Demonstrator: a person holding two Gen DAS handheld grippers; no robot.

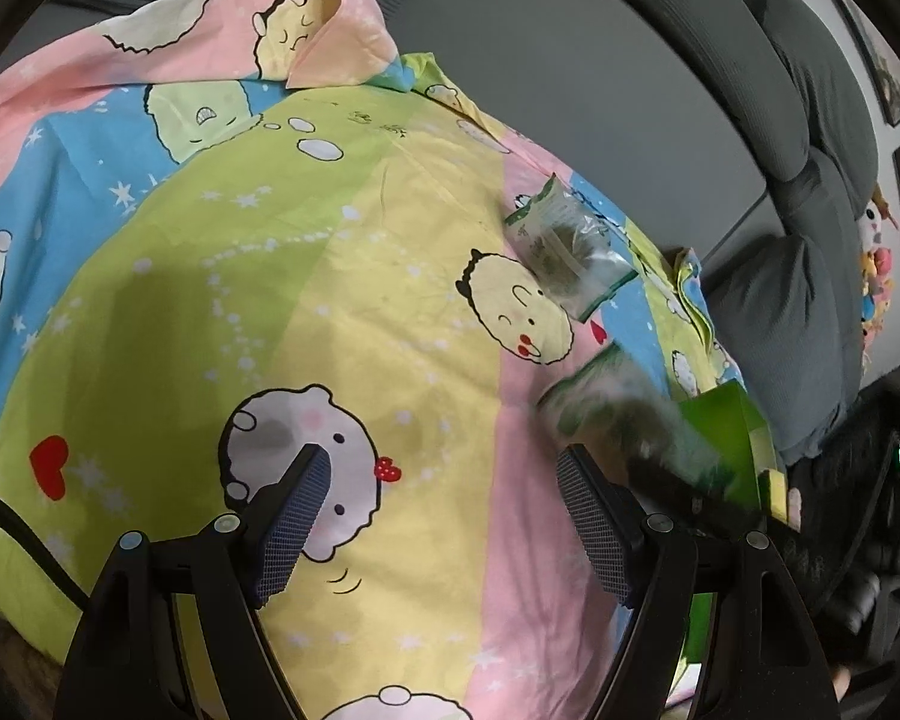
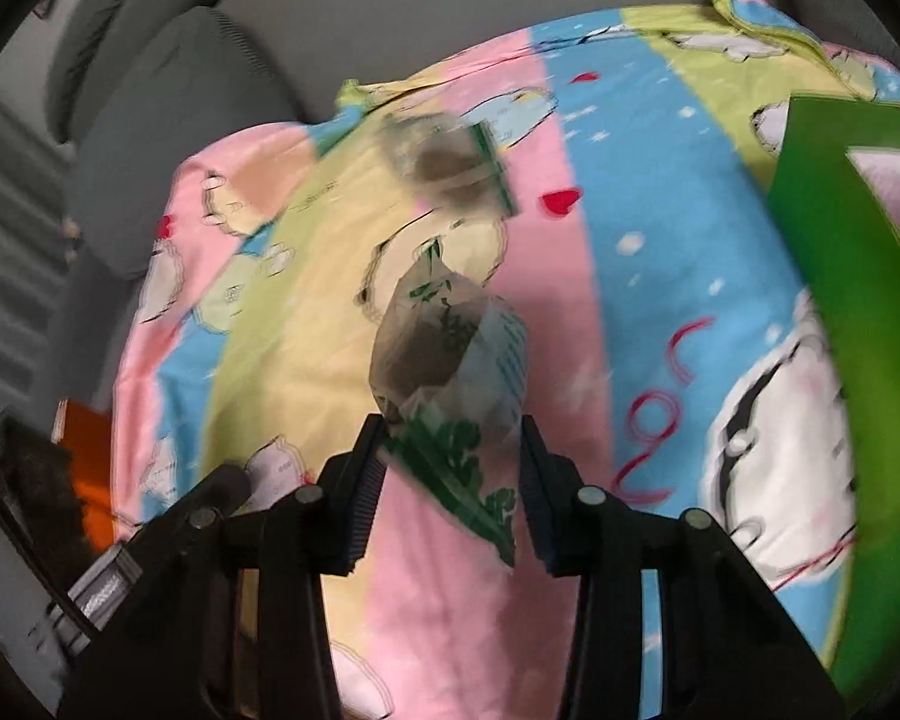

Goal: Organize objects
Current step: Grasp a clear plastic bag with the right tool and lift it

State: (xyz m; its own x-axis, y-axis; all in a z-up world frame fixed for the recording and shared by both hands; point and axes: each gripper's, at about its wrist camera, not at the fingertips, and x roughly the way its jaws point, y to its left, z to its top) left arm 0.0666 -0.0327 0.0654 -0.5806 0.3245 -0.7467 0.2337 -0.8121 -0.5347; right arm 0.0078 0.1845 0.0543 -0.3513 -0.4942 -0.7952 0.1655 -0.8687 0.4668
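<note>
A clear packet with green print and dark contents is seen gripped between the pads of the right gripper, its lower printed edge pinched by the narrowed jaws and its filled body standing out ahead of the fingertips. The packet is held above the cartoon-printed sheet, over a pink and yellow stripe. A second packet of the same kind is noted lying flat on the sheet, further toward its far edge, apart from the held one; the same packet is visible from the left wrist view near the sheet's right edge. A green box is recorded at the right side of the sheet, partly open, its contents not determinable. The left gripper is observed with jaws partly open and nothing between them, poised over a cartoon face on the sheet. In that view the held packet appears only as a blurred shape beside the box. A grey sofa back is seen beyond the sheet
</note>
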